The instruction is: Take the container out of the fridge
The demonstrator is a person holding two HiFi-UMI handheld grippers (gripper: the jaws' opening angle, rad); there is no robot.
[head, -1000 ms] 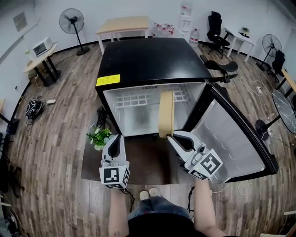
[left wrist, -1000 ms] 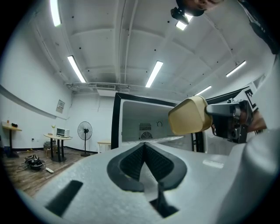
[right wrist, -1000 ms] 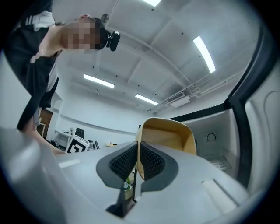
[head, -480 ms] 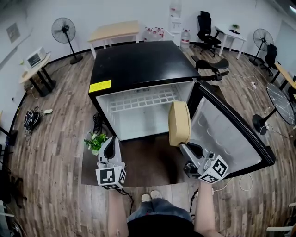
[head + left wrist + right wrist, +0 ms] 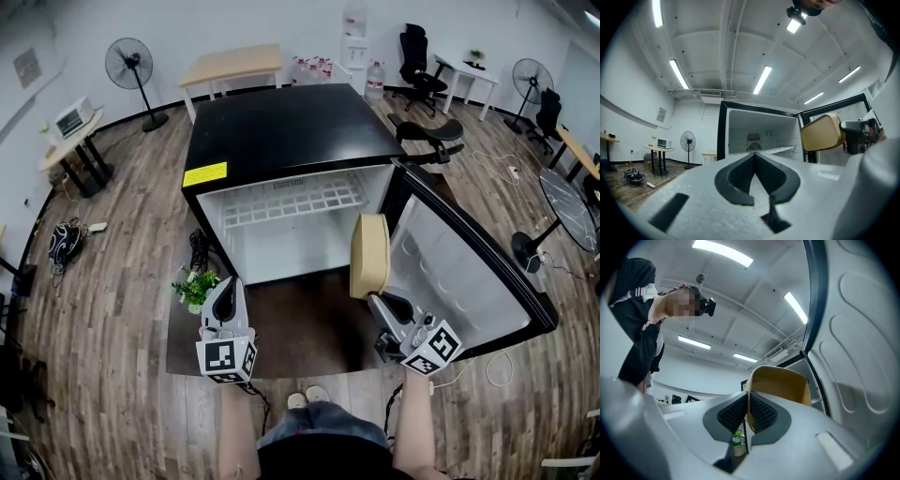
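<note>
Withdrawal seems finished: right gripper (image 5: 378,300) fingers pinch the container (image 5: 368,253) rim outside the fridge (image 5: 281,127); left gripper (image 5: 228,289) fingers press together, empty. Next, it needs somewhere to rest.

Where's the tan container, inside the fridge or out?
Out. The tan container hangs in front of the open fridge, its rim pinched by the right gripper.

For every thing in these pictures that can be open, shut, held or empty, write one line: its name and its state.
Fridge door: wide open.
Fridge: nothing seen inside except a wire shelf.
Container: held on edge in the air, outside the fridge, beside the open door.
Right gripper: shut on the container's rim.
Left gripper: shut, nothing between its jaws.
</note>
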